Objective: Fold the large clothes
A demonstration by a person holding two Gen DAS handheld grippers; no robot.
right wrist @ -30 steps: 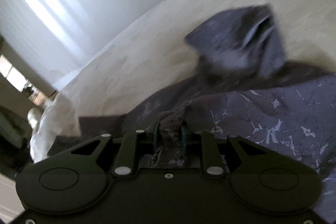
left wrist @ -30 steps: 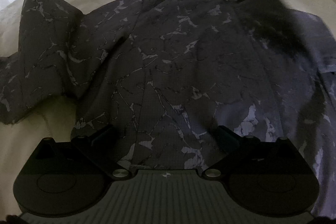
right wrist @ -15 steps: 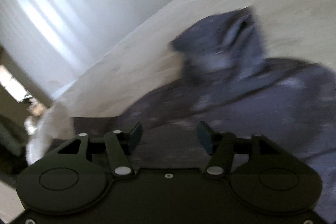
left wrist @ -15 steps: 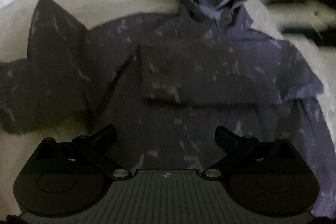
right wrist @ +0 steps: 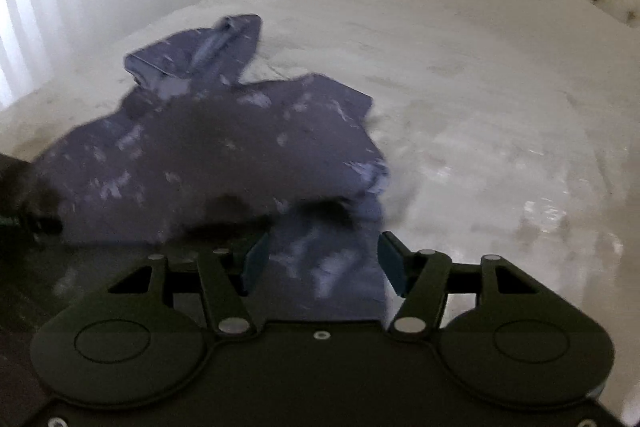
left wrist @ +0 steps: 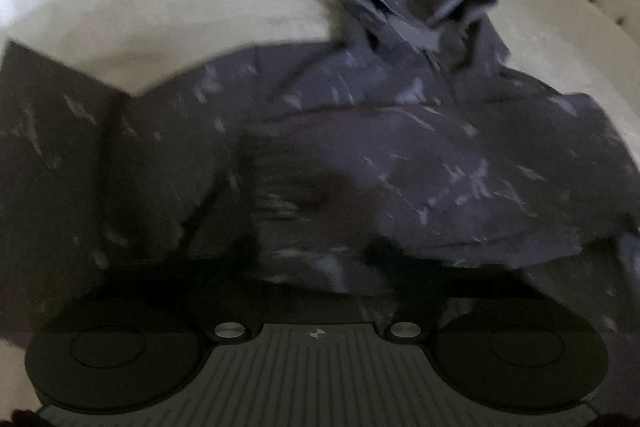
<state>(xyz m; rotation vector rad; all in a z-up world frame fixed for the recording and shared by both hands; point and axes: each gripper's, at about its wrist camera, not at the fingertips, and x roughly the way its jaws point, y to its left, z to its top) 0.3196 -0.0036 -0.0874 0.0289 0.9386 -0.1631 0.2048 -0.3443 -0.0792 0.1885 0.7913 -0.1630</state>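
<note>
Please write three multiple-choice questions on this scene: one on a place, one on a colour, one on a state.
1. Where does the hoodie lie? A the floor; B the bed; C a chair.
2. What colour is the hoodie? A red; B green; C purple-grey.
3. How do the jaws of the right gripper stand? A open; B shut on the hood; C shut on nothing.

Answers:
1. B, as it spreads over the white cover.
2. C, as the cloth is purple-grey with pale marks.
3. A, as the jaws have just been opening and the pads stand apart, pressing nothing.
</note>
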